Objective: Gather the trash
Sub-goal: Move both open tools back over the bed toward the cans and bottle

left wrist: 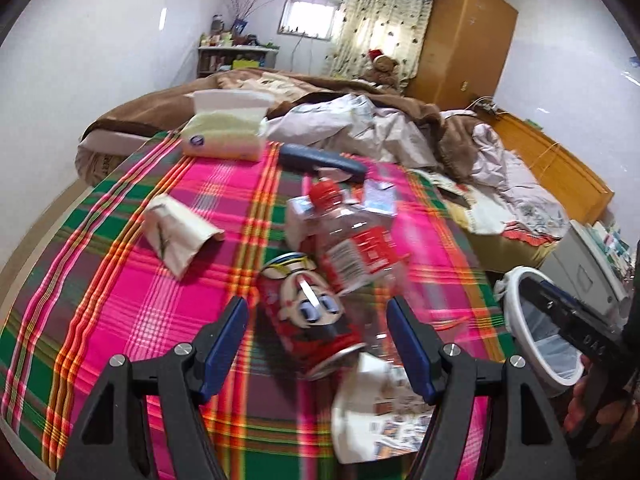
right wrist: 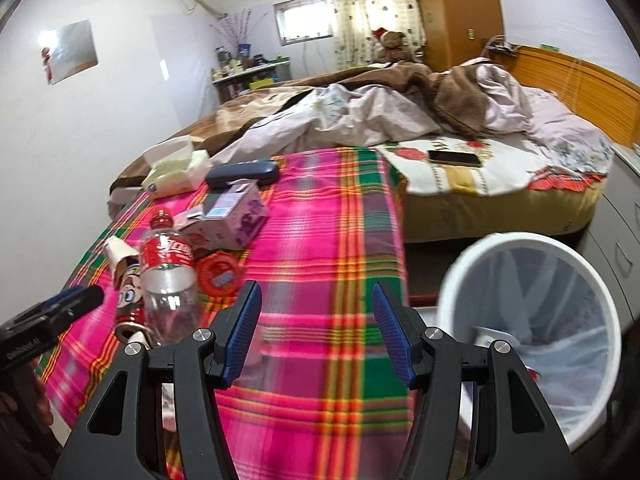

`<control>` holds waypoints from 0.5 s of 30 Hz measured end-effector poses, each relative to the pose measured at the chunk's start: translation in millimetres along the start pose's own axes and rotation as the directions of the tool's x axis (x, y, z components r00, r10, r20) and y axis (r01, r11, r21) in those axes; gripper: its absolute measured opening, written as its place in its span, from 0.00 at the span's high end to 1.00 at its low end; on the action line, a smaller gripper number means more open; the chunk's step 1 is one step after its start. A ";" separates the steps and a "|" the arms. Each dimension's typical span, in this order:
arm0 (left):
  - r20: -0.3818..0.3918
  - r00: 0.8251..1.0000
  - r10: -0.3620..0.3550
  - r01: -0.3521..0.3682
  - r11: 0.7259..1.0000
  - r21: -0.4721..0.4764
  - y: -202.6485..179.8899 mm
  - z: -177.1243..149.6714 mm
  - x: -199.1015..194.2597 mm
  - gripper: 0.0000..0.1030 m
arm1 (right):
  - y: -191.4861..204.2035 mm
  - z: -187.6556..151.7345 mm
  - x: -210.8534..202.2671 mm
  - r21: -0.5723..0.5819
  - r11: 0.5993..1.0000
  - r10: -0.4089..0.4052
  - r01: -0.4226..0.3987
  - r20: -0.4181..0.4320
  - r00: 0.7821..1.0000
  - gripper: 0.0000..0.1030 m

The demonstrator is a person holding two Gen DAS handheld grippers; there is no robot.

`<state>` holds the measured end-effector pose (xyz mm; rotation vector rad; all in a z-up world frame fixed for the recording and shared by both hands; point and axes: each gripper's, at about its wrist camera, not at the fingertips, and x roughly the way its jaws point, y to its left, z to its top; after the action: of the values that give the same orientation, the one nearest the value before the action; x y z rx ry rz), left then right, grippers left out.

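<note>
My left gripper (left wrist: 318,320) is open, with its jaws on either side of a red cartoon soda can (left wrist: 310,316) lying on the plaid cloth (left wrist: 120,280). An empty plastic bottle with a red cap (left wrist: 352,240) lies against the can, and it also shows in the right wrist view (right wrist: 166,264). A crumpled paper wrapper (left wrist: 176,232) lies to the left, and a printed paper scrap (left wrist: 384,404) lies by the right finger. My right gripper (right wrist: 316,320) is open and empty above the cloth, left of the white trash bin (right wrist: 528,320). A purple carton (right wrist: 236,216) and a red round lid (right wrist: 220,270) lie further back.
A tissue pack (left wrist: 224,132) and a dark blue case (left wrist: 320,160) sit at the cloth's far edge. The bin holds a clear liner and some trash. A bed with rumpled blankets (right wrist: 380,116) and a phone (right wrist: 454,158) lies behind. A grey cabinet (right wrist: 624,220) stands on the right.
</note>
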<state>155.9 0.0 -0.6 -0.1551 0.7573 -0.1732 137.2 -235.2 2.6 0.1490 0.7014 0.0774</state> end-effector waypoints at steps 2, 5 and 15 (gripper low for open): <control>-0.019 1.000 0.002 -0.003 1.000 -0.018 6.1 -0.7 7.9 0.29 | 7.5 2.1 3.1 -0.014 1.000 0.011 -0.011 -0.002 1.000 0.43; -0.051 0.999 -0.006 0.004 0.999 -0.039 11.8 -1.1 20.1 0.29 | 13.4 4.6 6.4 -0.026 0.999 0.021 -0.021 -0.004 1.000 0.43; -0.110 0.993 -0.029 0.026 0.999 -0.025 13.5 2.4 51.2 0.29 | 26.9 11.1 18.2 -0.042 0.998 0.049 -0.051 -0.026 0.998 0.43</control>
<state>195.5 2.5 -35.7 -0.1792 0.8681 -0.2004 157.7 -207.7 3.8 0.1247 0.7204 0.1423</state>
